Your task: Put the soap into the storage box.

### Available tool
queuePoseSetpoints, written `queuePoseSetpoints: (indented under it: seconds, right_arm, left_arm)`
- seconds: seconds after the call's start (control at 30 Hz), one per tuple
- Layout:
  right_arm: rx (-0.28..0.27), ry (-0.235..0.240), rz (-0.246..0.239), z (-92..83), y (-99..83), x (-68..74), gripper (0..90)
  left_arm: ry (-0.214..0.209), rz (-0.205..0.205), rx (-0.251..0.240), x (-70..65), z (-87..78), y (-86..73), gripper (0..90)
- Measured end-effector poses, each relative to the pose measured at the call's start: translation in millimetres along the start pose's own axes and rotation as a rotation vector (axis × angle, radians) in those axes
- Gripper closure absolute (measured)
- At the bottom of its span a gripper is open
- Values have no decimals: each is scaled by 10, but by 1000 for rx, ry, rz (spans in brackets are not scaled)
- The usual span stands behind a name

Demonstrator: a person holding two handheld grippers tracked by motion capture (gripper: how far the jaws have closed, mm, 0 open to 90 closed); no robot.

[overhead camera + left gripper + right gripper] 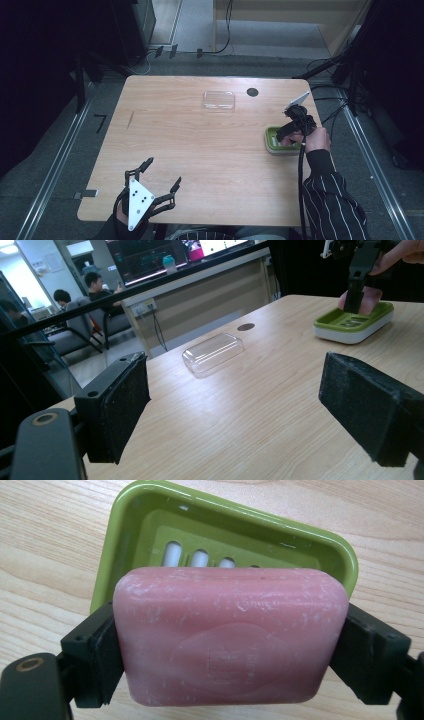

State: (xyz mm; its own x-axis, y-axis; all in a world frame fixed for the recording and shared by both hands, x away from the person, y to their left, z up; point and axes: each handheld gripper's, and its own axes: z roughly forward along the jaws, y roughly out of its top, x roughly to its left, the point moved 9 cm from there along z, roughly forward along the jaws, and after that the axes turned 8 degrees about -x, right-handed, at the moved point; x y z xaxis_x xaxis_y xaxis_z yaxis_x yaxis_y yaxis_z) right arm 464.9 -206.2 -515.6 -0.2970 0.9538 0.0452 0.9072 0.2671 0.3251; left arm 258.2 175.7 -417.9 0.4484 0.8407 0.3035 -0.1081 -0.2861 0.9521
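A pink bar of soap is clamped by its two ends between the pads of my right gripper, just above the green soap dish. In the high view the right gripper points down over that dish at the table's right side. From the left gripper view the soap hangs over the dish. My left gripper rests open near the table's front left edge, its pads wide apart with nothing between them.
A clear plastic lid lies flat at the back middle of the wooden table, with a dark round hole just right of it. A cable trails down from the right gripper along the striped sleeve.
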Motion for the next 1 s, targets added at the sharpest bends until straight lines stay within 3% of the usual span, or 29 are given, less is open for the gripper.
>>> queuePoseSetpoints:
  seconds: [0.67, 1.0]
  right_arm:
    - [-17, -3, 65, 110, 33, -21, 140]
    - [-12, -14, 70, 208, 70, 13, 139]
  left_arm:
    - [-3, 4, 0, -5, 2, 2, 131]
    - [0, 0, -1, 2, -2, -1, 131]
